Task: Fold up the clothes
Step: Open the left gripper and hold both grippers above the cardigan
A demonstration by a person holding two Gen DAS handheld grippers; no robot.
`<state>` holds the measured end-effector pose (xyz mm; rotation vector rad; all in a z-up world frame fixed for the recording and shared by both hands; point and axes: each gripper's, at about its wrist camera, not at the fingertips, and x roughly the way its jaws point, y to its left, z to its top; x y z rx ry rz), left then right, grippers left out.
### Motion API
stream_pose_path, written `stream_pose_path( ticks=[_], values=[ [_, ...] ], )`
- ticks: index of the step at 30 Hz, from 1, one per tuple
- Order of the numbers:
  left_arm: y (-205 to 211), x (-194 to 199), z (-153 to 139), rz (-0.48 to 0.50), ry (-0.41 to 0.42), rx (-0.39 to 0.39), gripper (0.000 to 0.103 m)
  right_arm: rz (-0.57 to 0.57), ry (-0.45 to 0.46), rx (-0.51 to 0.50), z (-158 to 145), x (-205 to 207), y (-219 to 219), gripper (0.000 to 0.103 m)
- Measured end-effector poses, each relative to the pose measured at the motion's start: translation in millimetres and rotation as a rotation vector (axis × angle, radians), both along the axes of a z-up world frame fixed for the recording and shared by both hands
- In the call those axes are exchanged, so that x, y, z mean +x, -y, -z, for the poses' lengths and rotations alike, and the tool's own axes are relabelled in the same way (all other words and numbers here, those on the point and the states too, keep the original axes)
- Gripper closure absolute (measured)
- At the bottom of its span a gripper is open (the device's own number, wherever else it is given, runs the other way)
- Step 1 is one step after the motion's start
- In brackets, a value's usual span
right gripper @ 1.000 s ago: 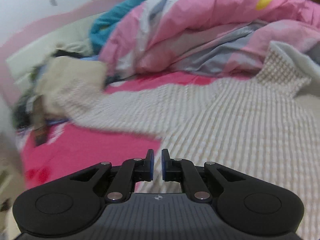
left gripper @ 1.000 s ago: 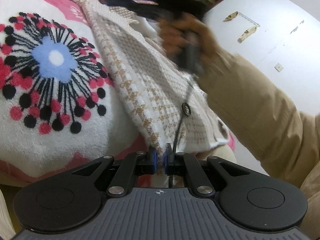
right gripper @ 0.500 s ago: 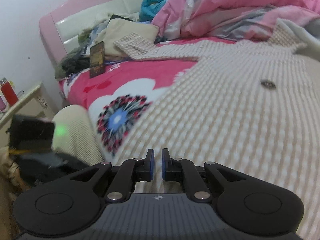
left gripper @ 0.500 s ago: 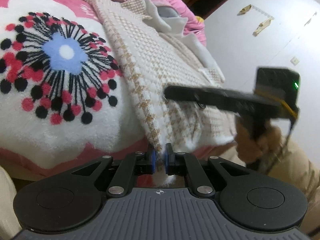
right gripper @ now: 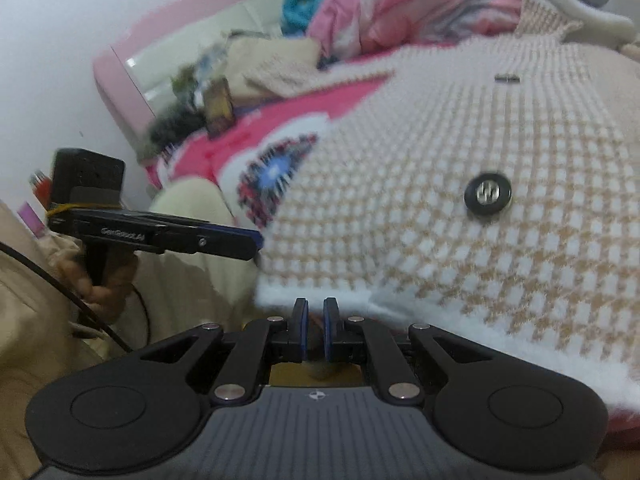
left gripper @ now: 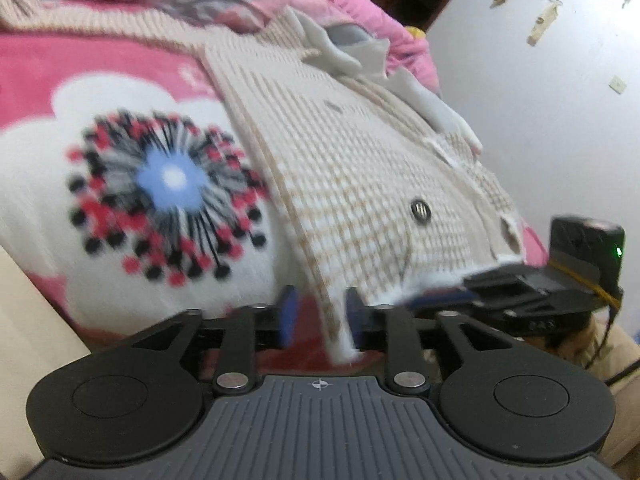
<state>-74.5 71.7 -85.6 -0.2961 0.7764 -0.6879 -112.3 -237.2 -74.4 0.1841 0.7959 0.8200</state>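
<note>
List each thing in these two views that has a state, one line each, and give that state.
Checked cardigan: spread flat on the bed, buttoned, hem at the bed's edge.
Left gripper: jaws opening, hem corner loose between them.
Right gripper: jaws shut, empty, just short of the hem.
Pink duvet: bunched up.

Left tongs: jaws opening, with the hem corner of the checked cardigan hanging between the blue pads. The cardigan lies on the pink flowered blanket. Right tongs sit at the hem, near right.
</note>
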Motion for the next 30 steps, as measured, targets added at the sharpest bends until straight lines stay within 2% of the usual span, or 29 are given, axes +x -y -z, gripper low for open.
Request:
stream_pose_path(
  ticks=[4, 6, 7, 9, 10, 12, 14, 16, 19, 21, 25, 27, 30],
  values=[
    [5.4, 3.3, -22.0, 0.002, 0.084, 0.017, 0.059, 0.061, 0.034, 0.097, -12.8, -0.3, 15.9, 0.096],
    [14.2, 7.7, -29.3, 0.004, 0.117, 0.016, 0.048, 0.115, 0.047, 0.140, -18.1, 1.3, 24.9, 0.095],
    [19.7, 11.5, -31.7, -0.002, 0.126, 0.013, 0.045, 0.147, 0.053, 0.162, -20.0, 2.1, 29.7, 0.089],
    [30.5, 19.0, -36.4, -0.013, 0.144, 0.007, 0.032, 0.226, 0.072, 0.206, -23.7, 3.3, 40.7, 0.080],
    [35.9, 22.7, -38.8, -0.019, 0.153, 0.005, 0.030, 0.272, 0.084, 0.230, -25.2, 3.9, 47.1, 0.077],
    [47.0, 32.2, -40.2, -0.055, 0.165, 0.012, 0.021, 0.368, 0.100, 0.292, -26.2, 5.2, 62.1, 0.076],
    [59.1, 42.3, -40.4, -0.104, 0.170, 0.034, 0.013, 0.454, 0.104, 0.307, -26.8, 7.6, 73.0, 0.076],
    [72.4, 51.9, -41.5, -0.128, 0.178, 0.079, 0.008, 0.525, 0.119, 0.265, -30.3, 10.8, 79.0, 0.075],
    [92.6, 56.8, -43.6, -0.126, 0.234, 0.167, 0.003, 0.607, 0.162, 0.173, -37.5, 17.7, 81.5, 0.074],
    [106.6, 59.2, -41.6, -0.130, 0.259, 0.213, 0.000, 0.644, 0.207, 0.073, -41.4, 21.8, 76.9, 0.073],
    [131.3, 65.7, -30.3, -0.135, 0.242, 0.296, 0.000, 0.702, 0.306, -0.209, -35.9, 31.3, 52.6, 0.065],
    [138.4, 68.4, -22.1, -0.137, 0.211, 0.325, 0.000, 0.693, 0.308, -0.327, -20.2, 38.3, 38.7, 0.064],
    [145.3, 66.1, -13.5, -0.148, 0.208, 0.370, 0.000, 0.692, 0.326, -0.364, -7.4, 38.7, 32.7, 0.059]
  ],
)
